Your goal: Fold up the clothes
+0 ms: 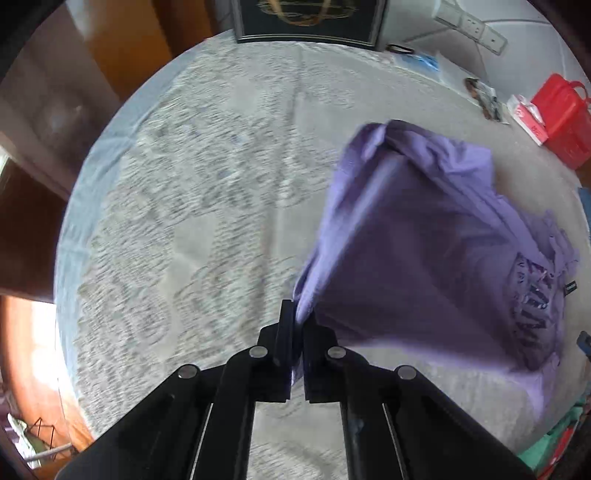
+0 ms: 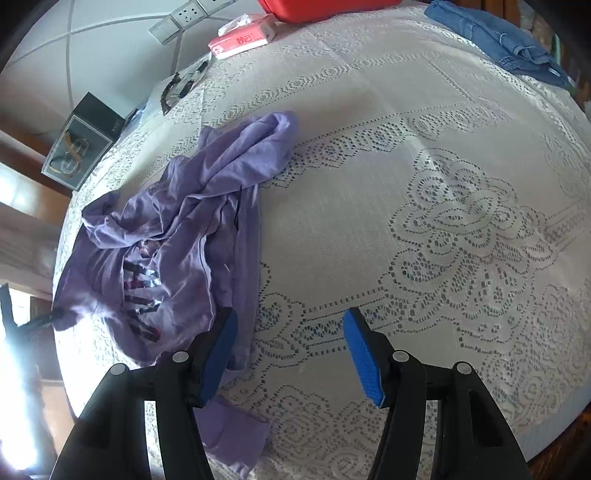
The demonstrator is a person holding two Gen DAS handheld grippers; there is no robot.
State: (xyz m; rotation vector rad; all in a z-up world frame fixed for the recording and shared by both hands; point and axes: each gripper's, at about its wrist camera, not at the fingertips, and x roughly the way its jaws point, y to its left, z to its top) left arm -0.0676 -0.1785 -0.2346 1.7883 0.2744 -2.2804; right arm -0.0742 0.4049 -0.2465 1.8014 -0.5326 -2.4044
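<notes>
One purple shirt point(image 2: 177, 236), two grippers

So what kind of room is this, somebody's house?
Probably a home, maybe a dining room: a round table under a lace tablecloth, a tissue pack, and a purple shirt being folded, pinched by the left claw.

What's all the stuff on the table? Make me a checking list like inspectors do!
Surface: round table under a white lace tablecloth.
Job's things: purple shirt, crumpled, one edge lifted.
Clutter: red basket, tissue pack, blue jeans, dark framed box.
Grippers: left gripper shut on the shirt's edge; right gripper open, above the cloth beside the shirt.
Cables: nothing seen.
Surroundings: tiled wall with wall sockets; wooden furniture.
</notes>
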